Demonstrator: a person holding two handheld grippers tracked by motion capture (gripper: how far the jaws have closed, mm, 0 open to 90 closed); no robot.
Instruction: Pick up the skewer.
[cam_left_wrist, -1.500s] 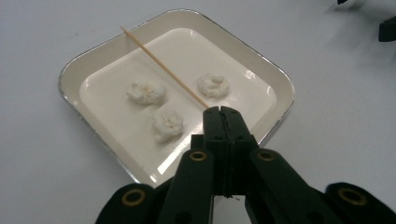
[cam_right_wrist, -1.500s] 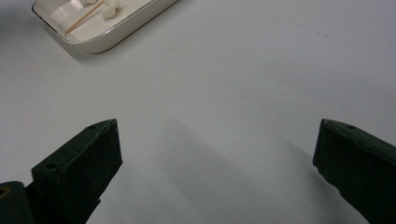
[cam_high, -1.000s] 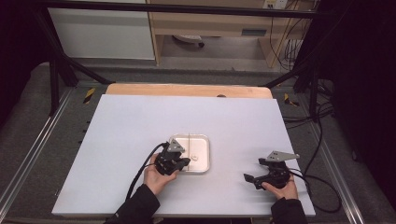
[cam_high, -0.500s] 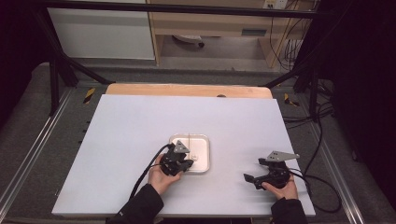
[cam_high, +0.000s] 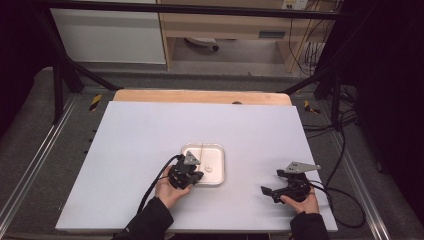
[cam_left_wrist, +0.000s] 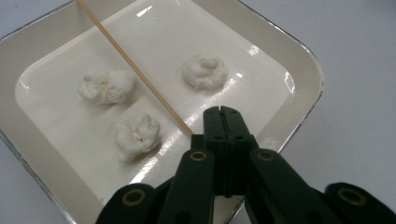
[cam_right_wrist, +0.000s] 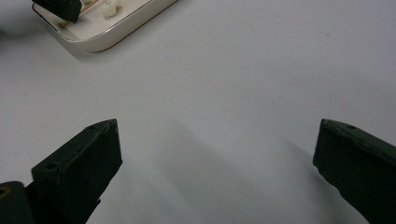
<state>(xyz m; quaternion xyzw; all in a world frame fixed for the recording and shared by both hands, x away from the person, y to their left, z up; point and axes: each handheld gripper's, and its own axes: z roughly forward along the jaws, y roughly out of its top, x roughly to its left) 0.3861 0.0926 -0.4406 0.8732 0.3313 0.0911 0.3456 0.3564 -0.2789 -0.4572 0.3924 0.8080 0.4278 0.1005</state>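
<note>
Since the left gripper (cam_left_wrist: 223, 122) is clamped on the skewer (cam_left_wrist: 135, 72) over the tray (cam_left_wrist: 299, 60), I'd keep it low and steer for the marshmallow (cam_left_wrist: 137, 134) at 9 o'clock; right gripper (cam_right_wrist: 217, 154) sits wide open, idle.

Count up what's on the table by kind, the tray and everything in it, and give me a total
Tray: 1
Skewer, held in the left gripper: 1
White puffs in the tray: 3
Total: 5
</note>
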